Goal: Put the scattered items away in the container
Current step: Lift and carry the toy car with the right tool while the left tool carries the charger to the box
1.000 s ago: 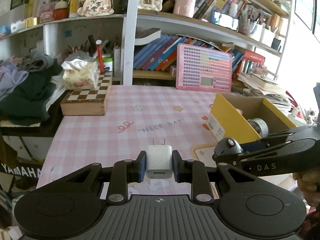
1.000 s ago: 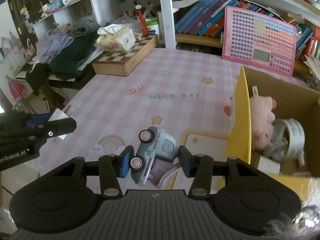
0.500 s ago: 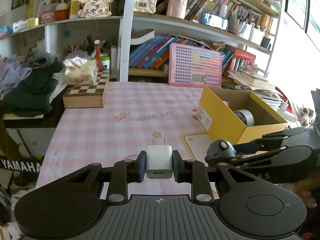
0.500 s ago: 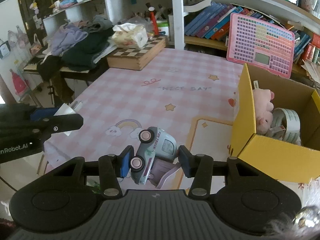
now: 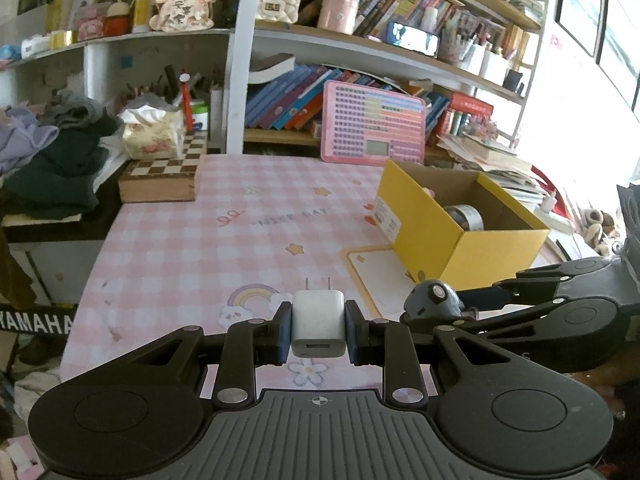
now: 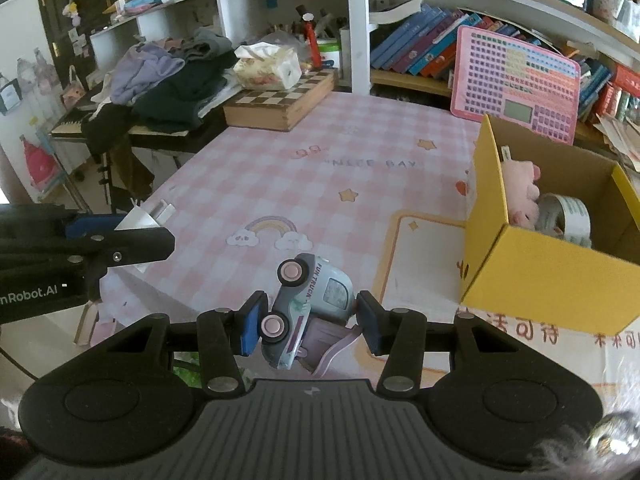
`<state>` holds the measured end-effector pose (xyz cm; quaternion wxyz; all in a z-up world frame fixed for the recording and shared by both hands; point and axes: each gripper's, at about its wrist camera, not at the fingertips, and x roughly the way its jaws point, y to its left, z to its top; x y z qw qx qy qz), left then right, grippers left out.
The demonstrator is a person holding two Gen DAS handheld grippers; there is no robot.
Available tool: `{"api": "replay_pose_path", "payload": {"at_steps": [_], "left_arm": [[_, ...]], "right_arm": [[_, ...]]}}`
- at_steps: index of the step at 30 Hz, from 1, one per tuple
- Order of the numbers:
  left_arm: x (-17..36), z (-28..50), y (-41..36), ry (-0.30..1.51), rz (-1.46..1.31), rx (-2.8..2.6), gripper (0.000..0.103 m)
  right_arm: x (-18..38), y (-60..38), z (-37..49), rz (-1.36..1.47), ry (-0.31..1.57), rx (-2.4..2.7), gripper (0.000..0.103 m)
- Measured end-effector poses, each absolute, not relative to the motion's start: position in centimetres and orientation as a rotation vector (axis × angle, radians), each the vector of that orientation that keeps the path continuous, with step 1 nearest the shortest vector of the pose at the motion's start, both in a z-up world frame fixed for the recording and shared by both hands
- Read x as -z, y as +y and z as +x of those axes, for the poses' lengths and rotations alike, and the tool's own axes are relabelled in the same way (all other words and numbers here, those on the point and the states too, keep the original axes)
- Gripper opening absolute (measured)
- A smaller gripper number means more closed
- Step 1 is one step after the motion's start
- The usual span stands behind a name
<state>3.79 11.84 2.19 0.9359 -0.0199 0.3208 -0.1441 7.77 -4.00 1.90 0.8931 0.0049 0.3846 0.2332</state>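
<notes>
My left gripper [image 5: 318, 330] is shut on a white USB charger plug [image 5: 318, 326], prongs pointing forward, held above the near edge of the pink checked table. My right gripper [image 6: 308, 322] is shut on a pale blue toy truck [image 6: 308, 312] tilted on its side, also above the table's near edge. The right gripper also shows in the left wrist view [image 5: 434, 304], low at the right. The yellow cardboard box [image 5: 436, 236] stands open at the right and holds a pink plush [image 6: 520, 192] and a tape roll [image 6: 568, 216].
A wooden chessboard box [image 5: 164, 178] with a tissue pack stands at the table's far left. A pink keypad toy [image 5: 372, 124] leans against the bookshelf behind. Clothes are piled [image 6: 160, 80] on a side surface to the left. A white mat [image 6: 424, 256] lies before the box.
Both grippers have pulled back and up from the table, holding the charger and the toy truck; the box and table look farther away now.
</notes>
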Motion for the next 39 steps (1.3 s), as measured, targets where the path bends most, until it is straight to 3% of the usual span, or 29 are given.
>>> {"api": "replay_pose_path", "payload": {"at_steps": [39], "left_arm": [[-1.3, 5.2, 0.5, 0.694, 0.058, 0.563, 0.025]], "right_arm": [[-0.3, -15.9, 4.8, 0.148, 0.819, -0.209, 0.046]]}}
